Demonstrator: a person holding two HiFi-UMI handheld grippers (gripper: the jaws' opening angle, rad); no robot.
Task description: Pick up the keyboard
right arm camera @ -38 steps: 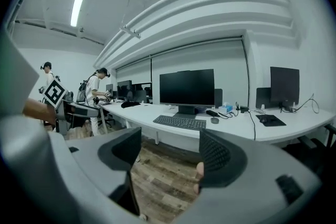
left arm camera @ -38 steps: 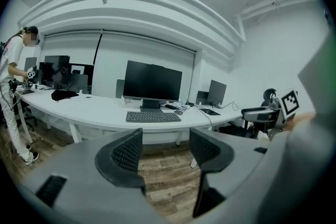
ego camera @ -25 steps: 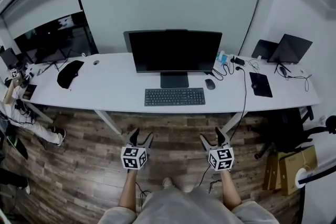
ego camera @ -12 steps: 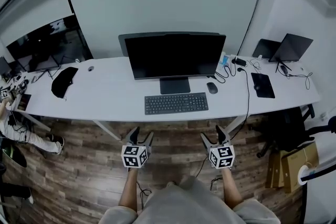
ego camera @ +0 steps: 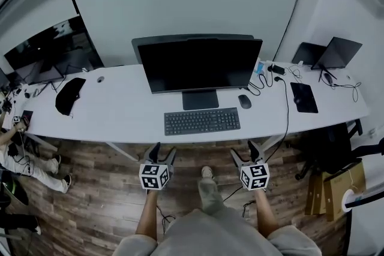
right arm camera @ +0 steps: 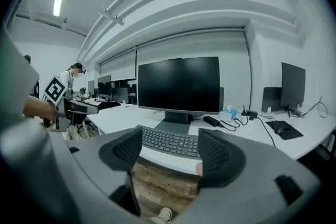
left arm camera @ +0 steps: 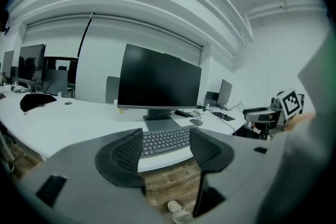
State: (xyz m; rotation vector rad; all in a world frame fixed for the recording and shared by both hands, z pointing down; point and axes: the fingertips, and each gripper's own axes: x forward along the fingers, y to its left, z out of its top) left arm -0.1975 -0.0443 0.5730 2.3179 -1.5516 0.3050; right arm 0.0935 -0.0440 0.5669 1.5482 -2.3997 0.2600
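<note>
Keyboard [ego camera: 202,121] is lying untouched on the tabletop [ego camera: 120,111] before the monitor [ego camera: 197,63]. Left gripper [ego camera: 163,157] and right gripper [ego camera: 243,157] are hovering short of it, fingers [left arm camera: 123,155] spread and empty; the reaching, gripping and lifting are all waiting.

Left tongs [ego camera: 163,149], right tongs [ego camera: 243,149] nearer keyboard [ego camera: 202,121]; shoe [ego camera: 207,172] stepped forward.

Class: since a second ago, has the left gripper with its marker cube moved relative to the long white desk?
Yes. The left gripper is closer to the white desk: the wooden floor strip between them has narrowed.
</note>
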